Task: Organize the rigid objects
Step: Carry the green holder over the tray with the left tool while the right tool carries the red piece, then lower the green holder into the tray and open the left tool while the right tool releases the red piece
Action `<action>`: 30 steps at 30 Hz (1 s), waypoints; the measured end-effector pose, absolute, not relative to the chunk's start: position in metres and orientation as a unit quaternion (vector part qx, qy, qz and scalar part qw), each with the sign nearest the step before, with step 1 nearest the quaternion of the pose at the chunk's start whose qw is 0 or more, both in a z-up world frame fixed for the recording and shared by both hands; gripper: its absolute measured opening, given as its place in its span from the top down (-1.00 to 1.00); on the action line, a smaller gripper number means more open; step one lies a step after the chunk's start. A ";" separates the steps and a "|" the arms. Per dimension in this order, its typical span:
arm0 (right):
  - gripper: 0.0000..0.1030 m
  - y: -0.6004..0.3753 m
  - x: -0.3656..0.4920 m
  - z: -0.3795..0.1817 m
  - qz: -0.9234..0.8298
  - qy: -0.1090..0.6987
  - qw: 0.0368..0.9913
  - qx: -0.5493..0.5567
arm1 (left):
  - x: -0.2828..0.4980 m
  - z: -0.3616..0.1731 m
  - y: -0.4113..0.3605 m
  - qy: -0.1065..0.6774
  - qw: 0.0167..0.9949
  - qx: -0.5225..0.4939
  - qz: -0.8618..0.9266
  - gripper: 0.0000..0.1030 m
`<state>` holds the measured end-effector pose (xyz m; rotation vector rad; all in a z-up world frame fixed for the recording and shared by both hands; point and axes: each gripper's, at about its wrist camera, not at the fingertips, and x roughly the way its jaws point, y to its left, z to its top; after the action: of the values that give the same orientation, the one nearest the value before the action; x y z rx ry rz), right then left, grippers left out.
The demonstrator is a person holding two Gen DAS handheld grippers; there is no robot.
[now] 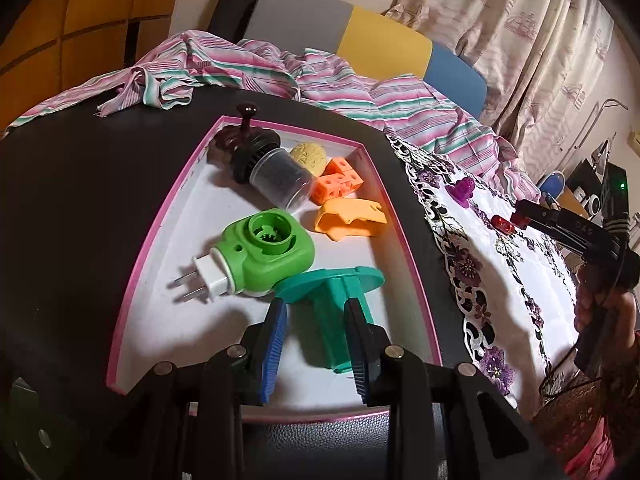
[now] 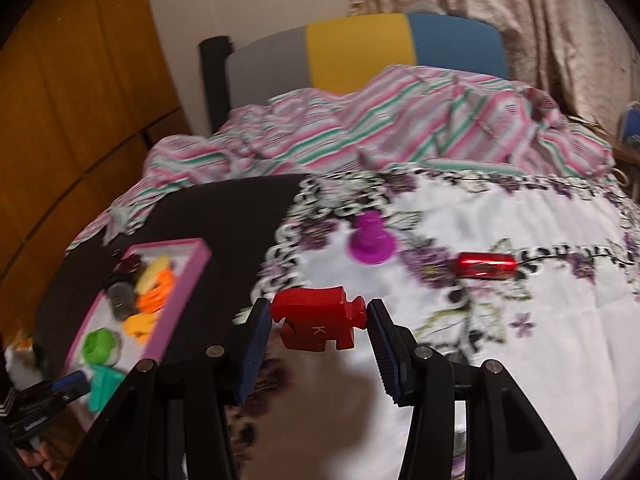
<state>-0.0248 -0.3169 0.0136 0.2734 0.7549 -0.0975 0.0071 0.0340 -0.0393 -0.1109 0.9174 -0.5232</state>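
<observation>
Flowered cloth (image 2: pixel 500 380) on a dark table | red puzzle piece (image 2: pixel 318 322) is held by right gripper (image 2: pixel 318 320) | teal spool (image 1: pixel 332 308) in pink-edged tray (image 1: pixel 152 240), near corner, is pinched by left gripper (image 1: pixel 316 312)

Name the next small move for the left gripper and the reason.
Probably open the left gripper and let go: the teal stand it grips already sits over the pink-rimmed tray, beside the green plug-in. The right gripper already carries the red puzzle piece.
</observation>
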 end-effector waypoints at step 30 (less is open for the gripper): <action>0.03 -0.122 0.035 -0.017 0.065 0.447 0.889 0.076 | -0.019 -0.022 0.068 0.396 0.890 -0.047 -0.220 0.09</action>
<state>0.0352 -0.1218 -0.0173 0.1579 0.9283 0.1350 -0.0186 0.0680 -0.0223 -0.0981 0.8224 -0.4577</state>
